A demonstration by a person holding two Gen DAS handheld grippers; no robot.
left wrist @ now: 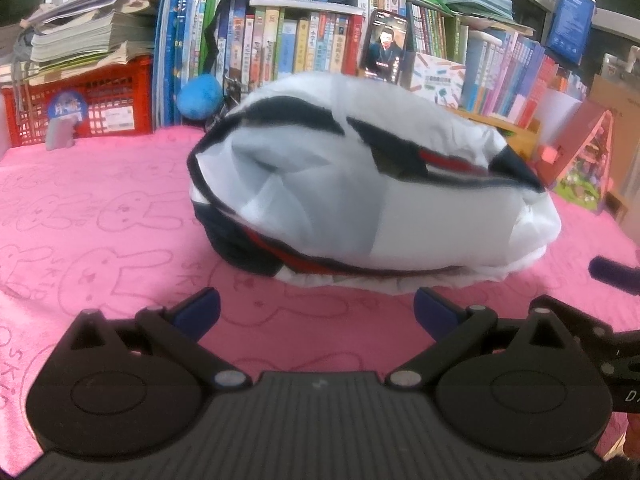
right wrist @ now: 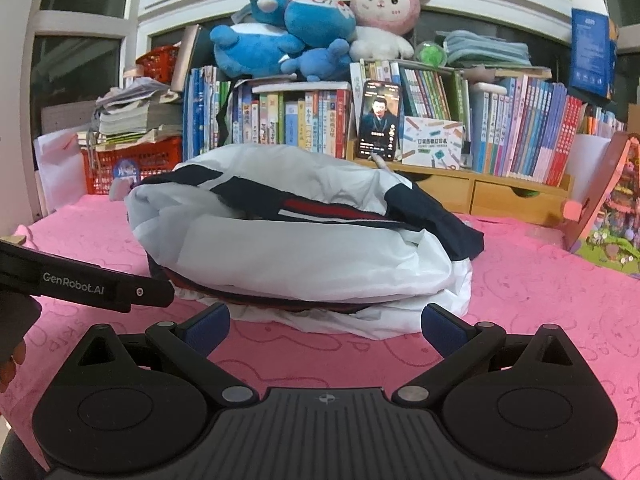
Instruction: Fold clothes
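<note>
While both cameras face the same folded garment (left wrist: 360,184), only my right wrist view takes in the plush toys (right wrist: 280,36) piled on the row of books (right wrist: 304,120), the white window frames above them, and the wooden drawer unit (right wrist: 480,196) under the right-hand shelf. That view also catches my left gripper's black arm, with its white lettering, reaching in from the left edge just short of the garment, and part of my left hand (right wrist: 12,356) low at that edge. From my left wrist view comes a closer look at the red crate (left wrist: 100,104) stacked with papers, and a dark tip of my right gripper at the far right edge.

Garment: a white jacket with navy panels and a red stripe, folded into a thick, rounded bundle. It lies on the pink towel (left wrist: 100,220) printed with rabbit outlines, near the middle, in front of the phone (right wrist: 378,120) that is propped against the books. Its lower white layers spread flat on the towel.

Left gripper (left wrist: 316,312): jaws spread wide, blue pads apart, nothing between them, tilted down toward the towel just short of the bundle's near edge. Right gripper (right wrist: 324,326): likewise spread wide and empty, angled down more gently, its pads just before the bundle's lower white hem.
</note>
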